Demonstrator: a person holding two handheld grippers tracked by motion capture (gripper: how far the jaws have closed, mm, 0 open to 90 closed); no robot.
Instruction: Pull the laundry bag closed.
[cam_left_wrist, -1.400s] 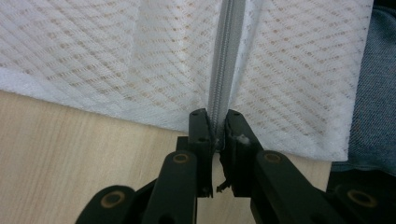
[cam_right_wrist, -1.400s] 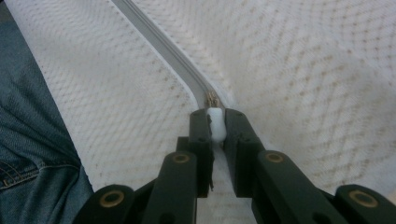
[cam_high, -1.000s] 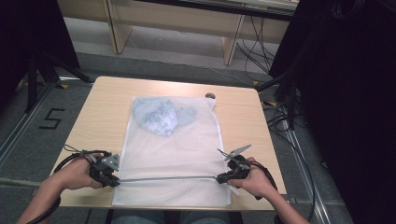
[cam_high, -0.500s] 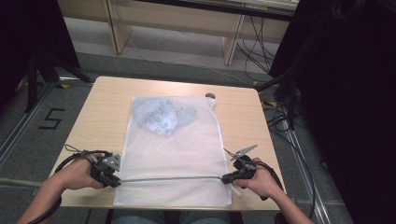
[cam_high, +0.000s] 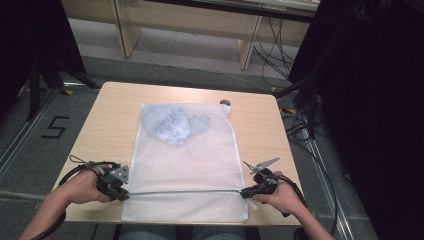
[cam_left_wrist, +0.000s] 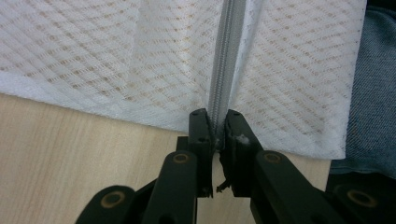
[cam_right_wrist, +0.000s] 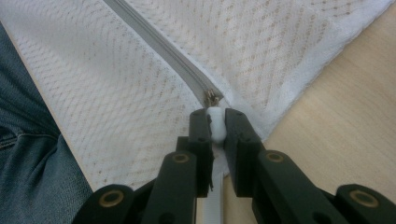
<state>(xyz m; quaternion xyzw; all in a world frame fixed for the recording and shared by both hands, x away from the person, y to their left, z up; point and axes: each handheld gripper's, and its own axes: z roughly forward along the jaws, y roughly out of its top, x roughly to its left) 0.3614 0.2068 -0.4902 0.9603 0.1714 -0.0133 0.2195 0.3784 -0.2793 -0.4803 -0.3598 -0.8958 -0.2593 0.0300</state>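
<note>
A white mesh bag (cam_high: 187, 160) lies flat on the wooden table (cam_high: 260, 130), with a bluish garment (cam_high: 172, 125) inside its far end. A grey zipper (cam_high: 182, 191) runs straight across the bag near the front edge. My left gripper (cam_high: 121, 194) is shut on the zipper's left end; in the left gripper view its jaws (cam_left_wrist: 217, 126) pinch the zipper tape (cam_left_wrist: 226, 60) at the bag's hem. My right gripper (cam_high: 246, 192) is shut on the white zipper pull (cam_right_wrist: 216, 122) at the bag's right side, just behind the metal slider (cam_right_wrist: 213, 99).
A small dark round object (cam_high: 225, 103) sits at the table's far edge. The person's jeans (cam_right_wrist: 32, 154) lie just under the near edge. Cables (cam_high: 300, 125) trail on the floor at the right, beside a dark curtain.
My right gripper has shifted a little to the right and toward the near edge with the pull. The left gripper has stayed put.
</note>
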